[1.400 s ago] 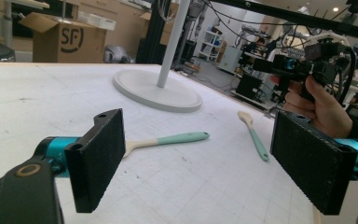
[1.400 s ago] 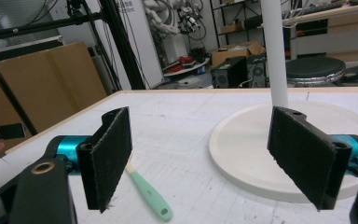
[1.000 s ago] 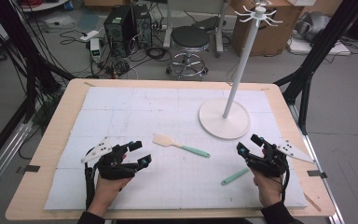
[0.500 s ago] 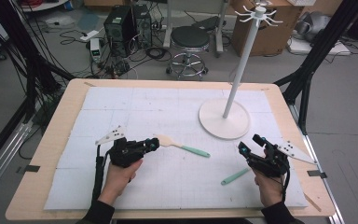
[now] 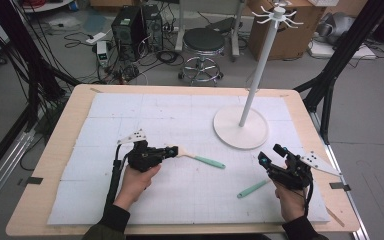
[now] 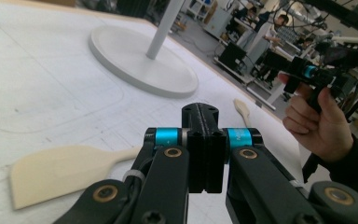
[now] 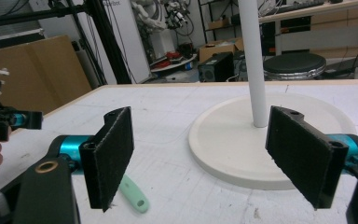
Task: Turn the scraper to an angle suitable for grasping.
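While flat on the mat, the spatula (image 5: 196, 157) has a cream blade, mint handle.

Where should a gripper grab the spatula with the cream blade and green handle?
Probably the spatula's green handle, from above. It is narrow and straight and lies flat on the white mat with bare mat on both sides. The cream blade is wide, thin and flat on the mat, so it looks harder to pinch.

The white round-based stand with its tall pole (image 5: 241, 126) blocks the far right of the white gridded mat (image 5: 130, 115). Two flat utensils, a cream-bladed green-handled spatula (image 5: 200, 158) and a green-handled tool (image 5: 252, 189), lie mid-mat; the left and far areas stay passable.
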`<control>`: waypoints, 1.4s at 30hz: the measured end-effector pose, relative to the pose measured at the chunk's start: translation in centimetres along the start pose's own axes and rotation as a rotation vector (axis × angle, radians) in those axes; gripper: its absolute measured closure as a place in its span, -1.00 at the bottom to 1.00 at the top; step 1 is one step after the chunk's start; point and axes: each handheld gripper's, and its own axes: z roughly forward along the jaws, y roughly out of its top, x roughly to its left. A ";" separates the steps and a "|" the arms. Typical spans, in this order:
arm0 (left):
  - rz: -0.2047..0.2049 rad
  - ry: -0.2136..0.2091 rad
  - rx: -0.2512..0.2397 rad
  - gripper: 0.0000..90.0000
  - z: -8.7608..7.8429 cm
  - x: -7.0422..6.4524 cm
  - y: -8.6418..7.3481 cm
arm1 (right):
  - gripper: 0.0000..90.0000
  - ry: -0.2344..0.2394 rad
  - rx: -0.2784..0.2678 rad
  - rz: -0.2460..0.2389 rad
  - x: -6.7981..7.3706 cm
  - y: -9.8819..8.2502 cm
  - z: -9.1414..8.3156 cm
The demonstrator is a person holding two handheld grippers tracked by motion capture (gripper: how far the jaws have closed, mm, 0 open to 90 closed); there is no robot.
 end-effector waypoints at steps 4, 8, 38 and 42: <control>-0.033 0.018 0.062 1.00 1.5 0.0 0.1 | -0.50 -0.001 -0.001 0.005 0.0 0.0 0.0; -0.044 0.026 0.079 1.00 2.4 0.2 0.6 | -0.50 0.002 0.000 0.004 0.0 0.0 0.0; -0.158 0.100 0.241 1.00 6.7 4.0 0.4 | -0.48 -0.009 -0.021 0.017 -1.1 0.0 -1.2; -0.198 0.103 0.208 1.00 6.6 4.4 0.5 | -0.48 -0.010 -0.019 0.017 -1.0 0.0 -1.3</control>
